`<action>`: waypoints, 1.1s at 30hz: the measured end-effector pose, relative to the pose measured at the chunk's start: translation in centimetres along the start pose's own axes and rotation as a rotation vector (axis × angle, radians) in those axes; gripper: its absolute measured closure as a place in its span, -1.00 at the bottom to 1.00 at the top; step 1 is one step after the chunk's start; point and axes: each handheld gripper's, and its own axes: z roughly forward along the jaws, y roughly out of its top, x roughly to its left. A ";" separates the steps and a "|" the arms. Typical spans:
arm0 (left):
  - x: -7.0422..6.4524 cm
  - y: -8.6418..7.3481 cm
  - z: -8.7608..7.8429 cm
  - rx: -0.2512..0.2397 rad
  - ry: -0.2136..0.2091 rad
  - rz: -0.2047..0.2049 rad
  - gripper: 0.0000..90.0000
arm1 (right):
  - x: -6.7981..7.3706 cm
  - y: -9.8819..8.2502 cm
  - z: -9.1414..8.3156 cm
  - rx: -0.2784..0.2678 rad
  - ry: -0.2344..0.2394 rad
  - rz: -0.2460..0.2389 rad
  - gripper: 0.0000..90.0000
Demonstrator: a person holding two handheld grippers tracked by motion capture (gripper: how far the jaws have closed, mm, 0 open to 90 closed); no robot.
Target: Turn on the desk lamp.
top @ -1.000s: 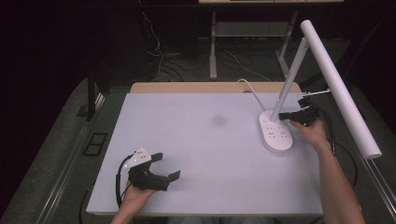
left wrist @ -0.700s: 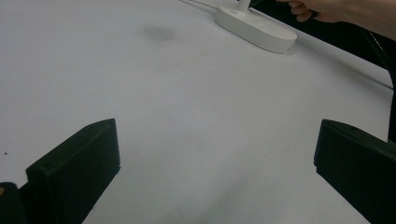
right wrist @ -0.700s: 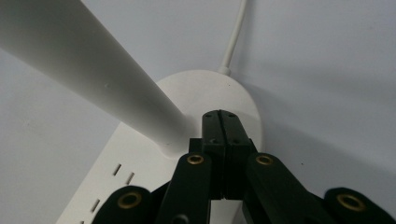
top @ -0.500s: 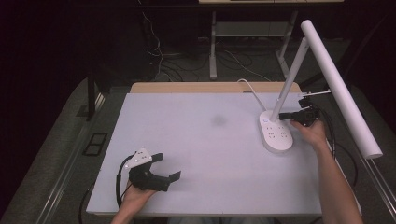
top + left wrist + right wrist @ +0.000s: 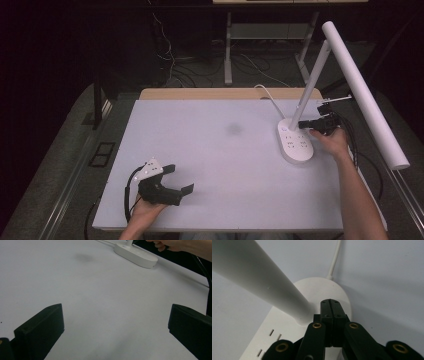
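At the far right of the white table (image 5: 215, 150) stood a white desk lamp (image 5: 320, 75), its oval base (image 5: 296, 142) running near to far, its stem leaning up and right, and its long tube head slanting from far to near right. The right gripper (image 5: 306, 123), jaws pressed together on nothing, hovered at the stem's foot; probably nothing was switched yet. The left gripper (image 5: 181, 181) rested near left, jaws spread wide.

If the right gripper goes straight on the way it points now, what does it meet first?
Probably the lamp base: the right gripper, jaws shut, points at its top just beside the foot of the lamp arm. Contact may already be made; depth is unclear.
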 end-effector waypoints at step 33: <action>-0.3 0.1 -0.1 -0.007 -0.001 0.015 -1.00 | 3.5 0.1 -5.6 -0.078 -0.070 -0.020 0.99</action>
